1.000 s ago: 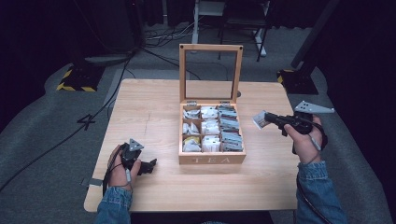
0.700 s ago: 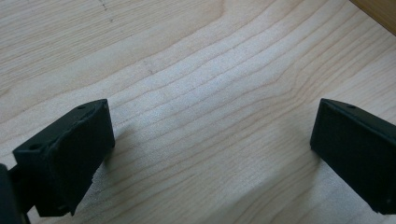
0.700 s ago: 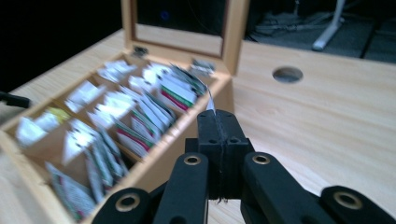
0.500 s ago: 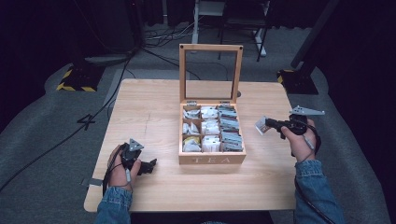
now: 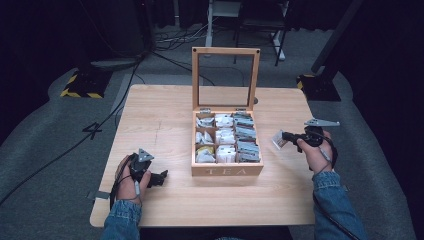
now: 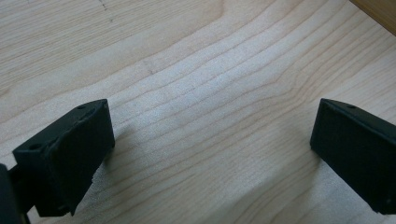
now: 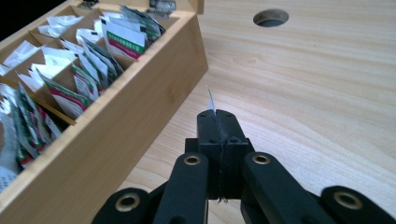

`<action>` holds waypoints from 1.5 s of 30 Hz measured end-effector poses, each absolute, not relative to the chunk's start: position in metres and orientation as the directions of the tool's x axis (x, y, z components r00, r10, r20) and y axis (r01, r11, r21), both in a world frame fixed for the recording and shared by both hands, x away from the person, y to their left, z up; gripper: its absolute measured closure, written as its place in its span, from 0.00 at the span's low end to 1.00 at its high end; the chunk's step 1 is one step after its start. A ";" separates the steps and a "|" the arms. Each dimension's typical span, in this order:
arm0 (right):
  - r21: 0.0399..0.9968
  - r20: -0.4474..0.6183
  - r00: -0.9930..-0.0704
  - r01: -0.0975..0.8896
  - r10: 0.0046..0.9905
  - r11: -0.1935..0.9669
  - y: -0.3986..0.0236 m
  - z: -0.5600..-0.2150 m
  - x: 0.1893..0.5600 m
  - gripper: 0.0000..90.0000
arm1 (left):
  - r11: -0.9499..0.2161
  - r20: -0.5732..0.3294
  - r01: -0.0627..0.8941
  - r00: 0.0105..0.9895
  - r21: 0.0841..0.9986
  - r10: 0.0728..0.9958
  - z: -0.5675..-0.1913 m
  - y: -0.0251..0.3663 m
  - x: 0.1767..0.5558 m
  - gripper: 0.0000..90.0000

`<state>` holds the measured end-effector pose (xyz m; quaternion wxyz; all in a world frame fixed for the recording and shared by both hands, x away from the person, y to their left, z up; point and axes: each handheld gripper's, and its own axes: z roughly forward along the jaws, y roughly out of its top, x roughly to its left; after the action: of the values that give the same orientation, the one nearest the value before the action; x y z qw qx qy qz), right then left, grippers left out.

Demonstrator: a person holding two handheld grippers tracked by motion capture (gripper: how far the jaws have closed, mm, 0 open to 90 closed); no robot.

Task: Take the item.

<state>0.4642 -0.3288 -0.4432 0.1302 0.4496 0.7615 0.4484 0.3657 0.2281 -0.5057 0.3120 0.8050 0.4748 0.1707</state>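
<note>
While the right gripper (image 5: 289,137) hangs to the right of the tea box (image 5: 227,145), we see its jaws pressed together on a small tea packet (image 5: 278,140), which sticks out toward the box's right wall. In the right gripper view the two black jaws meet flat against each other, and a thin white edge of the packet (image 7: 210,99) rises from between their tips (image 7: 219,114), above bare wood just beside the box (image 7: 107,121). The right hand (image 5: 318,152) grips the tool from behind, a denim sleeve (image 5: 332,200) leading off the near edge.

At the near left of the table (image 5: 160,115), we find the left gripper (image 5: 159,177) in the left hand (image 5: 131,175), low over the wood and pointing right toward the box. In the left gripper view its jaws stand spread wide, one at each side, with only pale wood grain (image 6: 210,116) between them; a corner of the box shows at the far right.

The box sits at the middle of the table with its glass-paned lid (image 5: 226,77) standing upright at the far side. Its compartments hold rows of packets (image 5: 225,136), white ones in the left and middle columns and darker ones in the right. The word TEA shows on its near wall. In the right gripper view, a round hole (image 7: 271,17) opens in the tabletop beyond the box.
</note>
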 end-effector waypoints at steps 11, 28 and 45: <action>0.755 0.245 -0.528 0.630 0.813 0.182 -0.330 -0.461 0.469 1.00 | -0.357 -0.020 0.657 0.493 0.663 0.870 -0.506 0.228 0.366 0.00; 0.748 0.215 -0.429 0.650 0.877 0.135 -0.347 -0.475 0.475 0.52 | -0.354 -0.022 0.658 0.490 0.664 0.871 -0.506 0.227 0.369 0.00; 0.826 0.240 -0.557 0.548 0.795 0.134 -0.342 -0.433 0.441 0.46 | -0.358 -0.019 0.655 0.495 0.665 0.869 -0.506 0.228 0.370 0.00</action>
<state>0.4407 -0.3421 -0.4331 0.1294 0.4526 0.7418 0.4777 0.3700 0.2277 -0.5057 0.3122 0.8062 0.4725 0.1713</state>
